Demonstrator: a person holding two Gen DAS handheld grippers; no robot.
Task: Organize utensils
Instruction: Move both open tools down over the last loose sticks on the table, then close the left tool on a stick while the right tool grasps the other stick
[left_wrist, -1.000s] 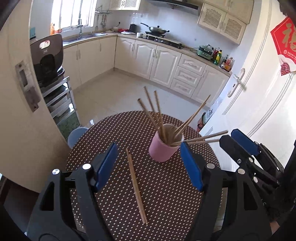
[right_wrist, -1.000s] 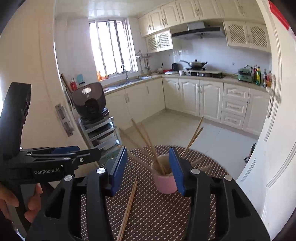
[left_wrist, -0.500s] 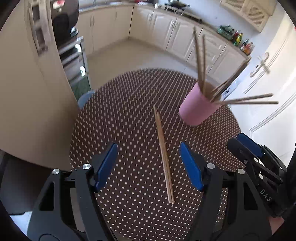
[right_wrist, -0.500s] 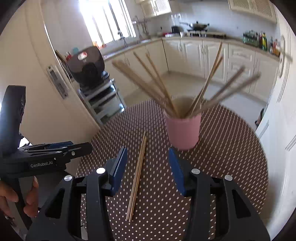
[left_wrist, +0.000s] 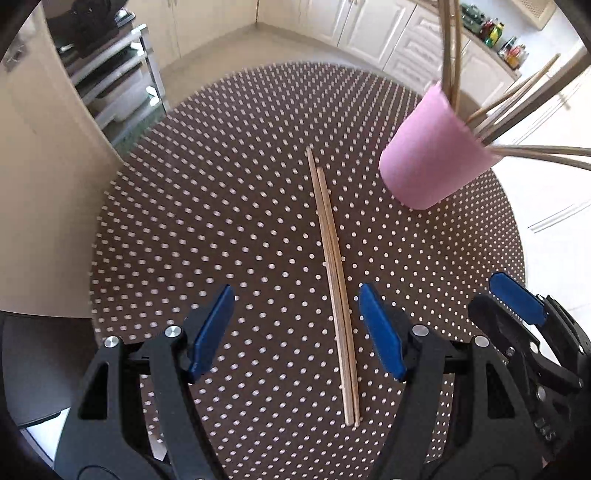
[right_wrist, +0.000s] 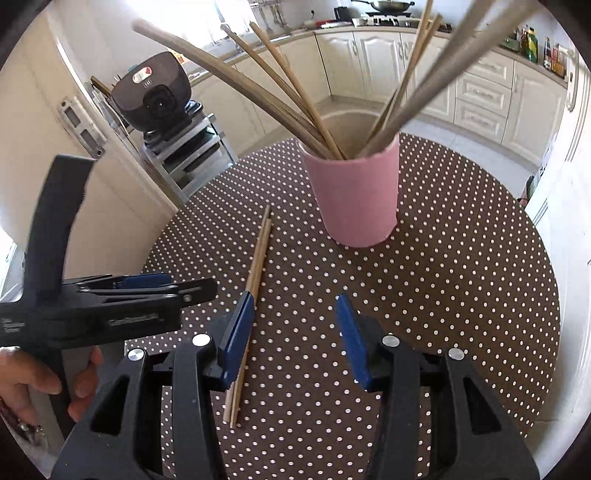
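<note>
Chopsticks (left_wrist: 334, 280), a pair lying side by side and touching on the brown dotted tablecloth (left_wrist: 221, 221), are what I have in both views; their near ends are partly covered in the right wrist view by the inner blue pad of my right gripper (right_wrist: 295, 332), so I cannot follow them whole there. More chopsticks stand fanned out in the pink cup (right_wrist: 354, 195), and their tips run out of the picture at the top; the closest ones are blurred and bent by the lens, so I cannot count them. The cup's inside is hidden from me.

My left gripper (left_wrist: 295, 328) points steeply down at the table, jaws standing wide apart with nothing between the pads but cloth and the lower stretch of the loose pair, which lies nearer the right-hand pad without touching it as far as I can tell. My right gripper tilts down less steeply, its jaws parted about halfway and holding nothing; the pair sits just at its left pad. A hand (right_wrist: 33, 387) grips the left tool's handle at the edge of the right view.

The loose pair is pale wood, thin, straight, tapering towards the far tips, one reaching slightly farther than the other. It lies near the cup, to its left, clear of it.
</note>
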